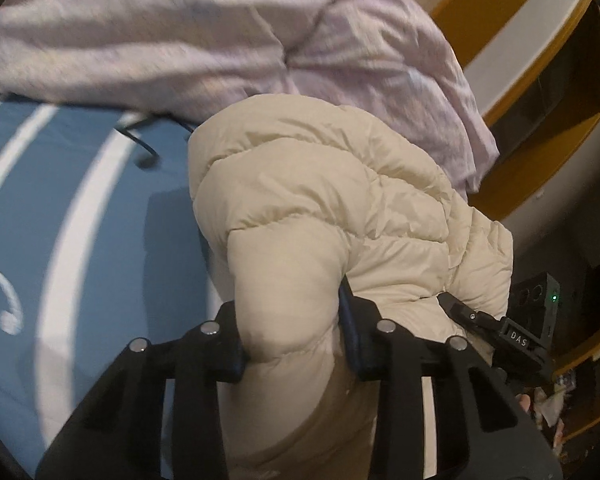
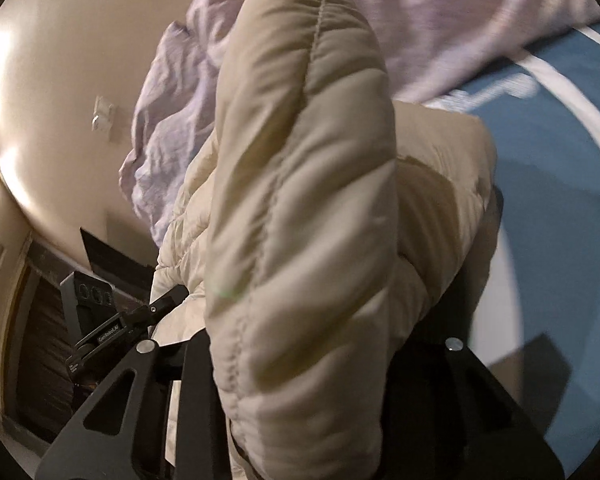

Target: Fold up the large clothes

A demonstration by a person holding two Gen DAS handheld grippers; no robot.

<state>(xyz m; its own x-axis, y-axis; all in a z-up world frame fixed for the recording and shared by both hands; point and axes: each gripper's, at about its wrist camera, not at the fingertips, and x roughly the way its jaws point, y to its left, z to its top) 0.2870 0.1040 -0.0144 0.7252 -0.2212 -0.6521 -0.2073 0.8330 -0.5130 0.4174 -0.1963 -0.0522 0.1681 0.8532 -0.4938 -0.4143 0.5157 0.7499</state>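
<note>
both pairs of fingers are clamped on the cream puffer jacket (image 1: 332, 208): my left gripper (image 1: 292, 344) pinches a thick padded roll, my right gripper (image 2: 300, 364) is buried in quilting, held up above the blue striped bedsheet (image 1: 72, 216). risk, in my judgement: slick padding creeps out of either pinch, or the hanging bulk snags the lilac blanket (image 1: 204, 36) behind and drags it into the fold.

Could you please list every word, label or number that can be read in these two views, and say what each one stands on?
"DAS": white letters on the black body of the right hand-held gripper, seen from the left wrist.
"Genrobot.AI": small white print on the black body of the left hand-held gripper, seen from the right wrist; slightly blurred.
The cream puffer jacket and blue bedsheet show no readable text.
</note>
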